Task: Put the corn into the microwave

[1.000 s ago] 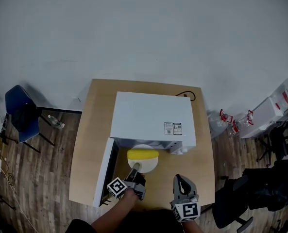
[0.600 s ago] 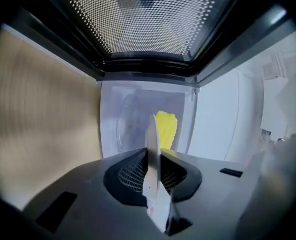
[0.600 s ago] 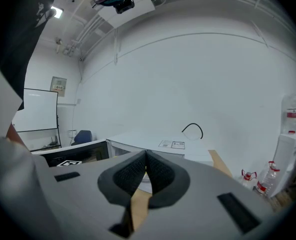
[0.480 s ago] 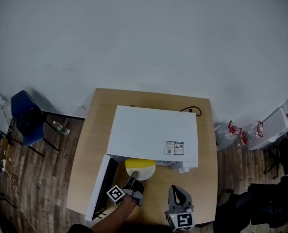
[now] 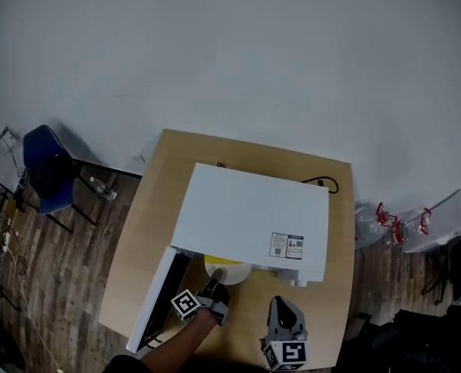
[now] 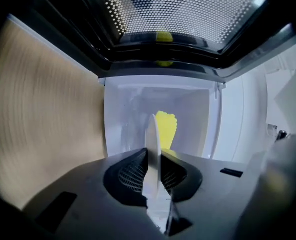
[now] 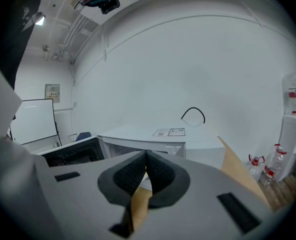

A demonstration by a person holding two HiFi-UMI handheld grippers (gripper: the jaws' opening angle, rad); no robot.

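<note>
A white microwave (image 5: 249,216) stands on the wooden table (image 5: 148,231) with its door (image 5: 158,298) swung open to the left. The yellow corn (image 5: 224,262) lies on a white plate (image 5: 232,273) that is partly inside the opening. My left gripper (image 5: 216,280) is shut on the plate's near rim. In the left gripper view the plate (image 6: 151,149) shows edge-on between the jaws, with the corn (image 6: 166,129) beyond it inside the white cavity (image 6: 128,114). My right gripper (image 5: 283,311) hovers shut and empty over the table's front, right of the plate.
A black cable (image 5: 327,183) lies behind the microwave. A blue chair (image 5: 47,169) and a bottle (image 5: 102,189) are on the floor at the left. Red-capped bottles (image 5: 393,216) stand on the floor at the right. The open door's mesh window (image 6: 177,9) is close to my left gripper.
My left gripper has carried the plate and corn forward, from in front of the microwave to partly inside its opening. The right gripper has moved forward alongside it.
</note>
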